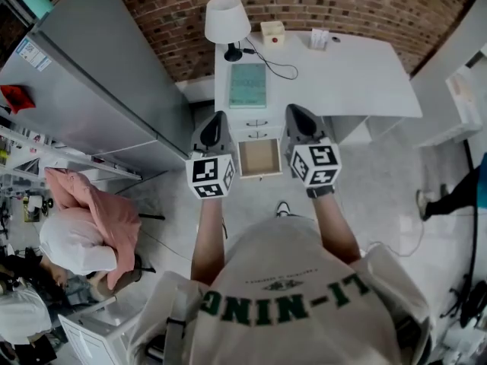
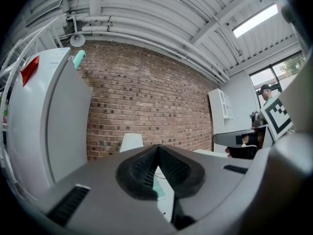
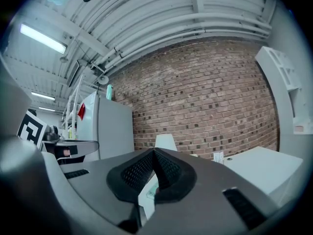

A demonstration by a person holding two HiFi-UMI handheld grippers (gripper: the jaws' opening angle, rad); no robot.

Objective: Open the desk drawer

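Observation:
The white desk point(image 1: 358, 74) stands against a brick wall. Its lowest drawer point(image 1: 259, 158) is pulled out, with a bare wooden bottom showing. Two closed drawer fronts point(image 1: 256, 128) sit above it. My left gripper point(image 1: 218, 118) hovers just left of the open drawer and my right gripper point(image 1: 294, 110) just right of it; neither touches the drawer. Both point level at the desk. In the left gripper view the left gripper point(image 2: 157, 148) has its pads pressed together with nothing between them. The right gripper point(image 3: 153, 152) looks the same in its own view.
On the desk are a white lamp point(image 1: 227, 20), a teal notebook point(image 1: 249, 84), a small box point(image 1: 272, 33) and a cable point(image 1: 278, 63). A tall grey fridge point(image 1: 99, 90) stands left of the desk. A person in pink point(image 1: 91, 219) crouches at the left.

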